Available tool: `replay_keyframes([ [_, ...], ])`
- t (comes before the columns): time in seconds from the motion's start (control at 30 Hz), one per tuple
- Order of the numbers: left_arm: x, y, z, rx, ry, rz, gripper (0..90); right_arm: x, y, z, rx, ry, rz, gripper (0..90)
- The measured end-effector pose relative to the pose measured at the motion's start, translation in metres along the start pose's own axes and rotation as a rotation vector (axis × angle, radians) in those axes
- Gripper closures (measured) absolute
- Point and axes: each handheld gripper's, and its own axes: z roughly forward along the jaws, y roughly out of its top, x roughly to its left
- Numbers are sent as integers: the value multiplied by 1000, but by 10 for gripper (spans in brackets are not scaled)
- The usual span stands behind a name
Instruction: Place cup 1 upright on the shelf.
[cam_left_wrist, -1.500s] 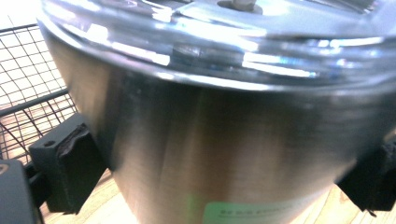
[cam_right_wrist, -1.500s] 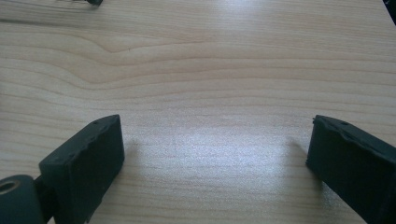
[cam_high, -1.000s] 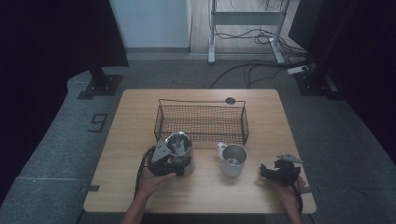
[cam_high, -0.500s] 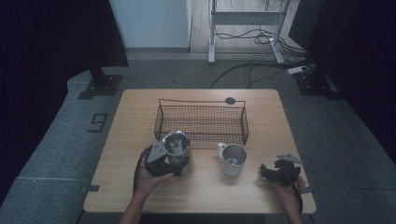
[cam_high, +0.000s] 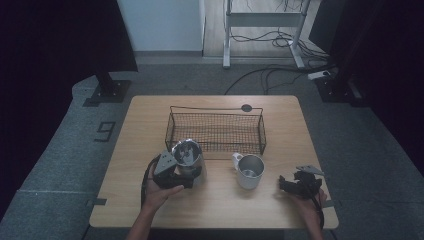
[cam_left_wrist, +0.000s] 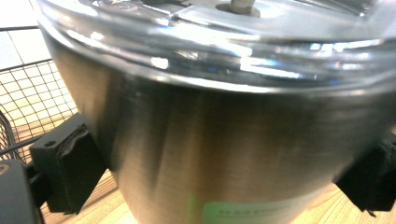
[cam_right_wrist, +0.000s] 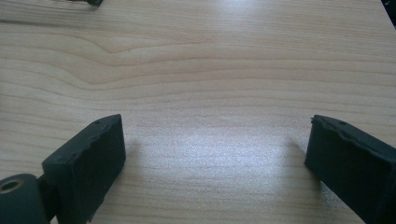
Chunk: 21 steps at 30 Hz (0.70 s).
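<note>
Where the high view looks down, the left gripper (cam_high: 186, 169) pinches a steel pot (cam_high: 188, 155) near the wire basket (cam_high: 215, 131); a "9" (cam_high: 105, 131) marks the floor. Its own view shows a green label (cam_left_wrist: 261, 211), blurred, cut off. Right gripper (cam_right_wrist: 215, 154) jaws stand spread over bare table (cam_right_wrist: 196, 70).

Digit "9" (cam_high: 105, 131) in black on grey floor, left of table. Pale green label (cam_left_wrist: 254, 210) low on steel pot (cam_left_wrist: 233, 140): print blurred, unreadable.
</note>
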Motion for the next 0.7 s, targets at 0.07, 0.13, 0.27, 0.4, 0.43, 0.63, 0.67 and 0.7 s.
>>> replay_keyframes([
  [0.07,1,0,0,3,3,-3,42,0,0,0,0,0,0,46],
  [0.13,1,0,0,4,4,-3,41,0,0,0,0,0,0,46],
  [0.27,1,1,-2,0,7,-5,41,0,0,0,-1,0,1,47],
  [0.4,2,3,-5,-6,2,-8,41,0,0,0,-1,-1,2,51],
  [0.43,4,4,-5,-7,-3,-14,41,0,0,0,-1,-2,3,51],
  [0.63,8,9,-6,-8,0,-25,41,0,0,0,-3,-4,5,53],
  [0.67,8,11,-6,-12,-2,-26,41,0,0,0,-3,-4,5,53],
  [0.7,8,11,-6,-12,-2,-26,42,0,0,0,-3,-4,5,53],
])
